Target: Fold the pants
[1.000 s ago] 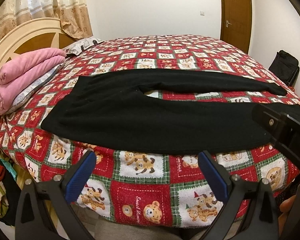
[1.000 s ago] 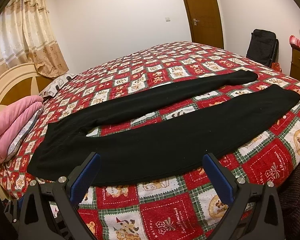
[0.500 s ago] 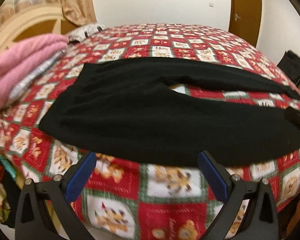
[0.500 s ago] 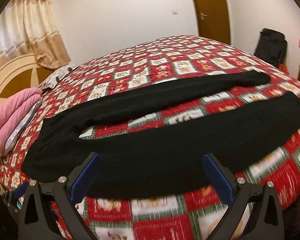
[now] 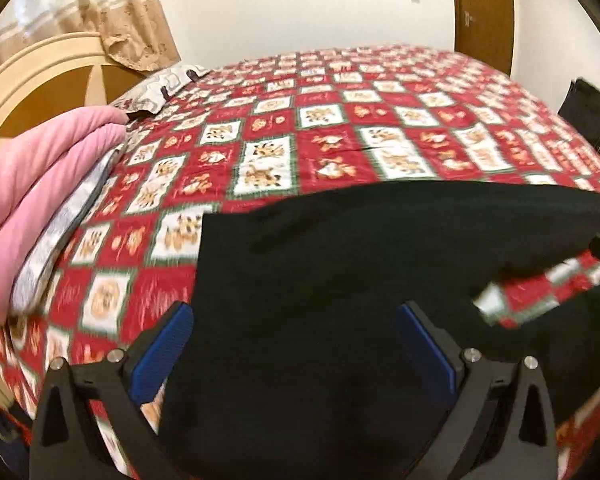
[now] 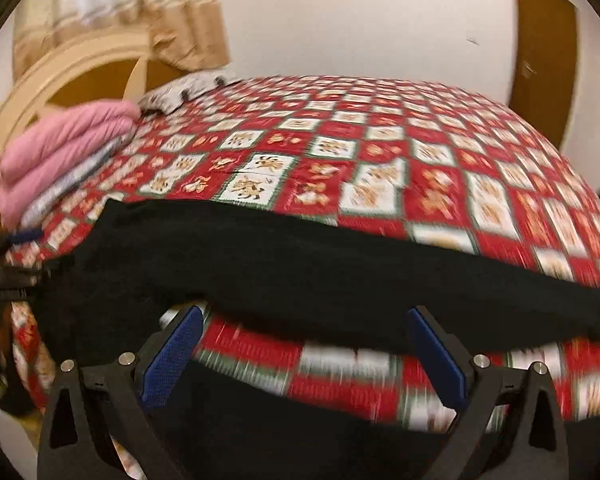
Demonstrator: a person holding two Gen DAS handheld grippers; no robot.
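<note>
Across the bed (image 5: 340, 128), covered by a red patchwork quilt printed with teddy bears, black pants (image 5: 340, 264) are laid flat near the front edge, with the waist toward the headboard (image 5: 40, 80) and the two legs stretched to the right. Between the legs a strip of quilt is seen in the right wrist view. The left tool (image 5: 296, 344) is held wide apart low over the waist end of the pants, nothing being gripped by its blue pads. The right tool (image 6: 304, 344) is likewise spread wide, over the legs (image 6: 340, 272). A folded pink blanket (image 5: 32, 192) is stacked beside the headboard. Both views are blurred.
</note>
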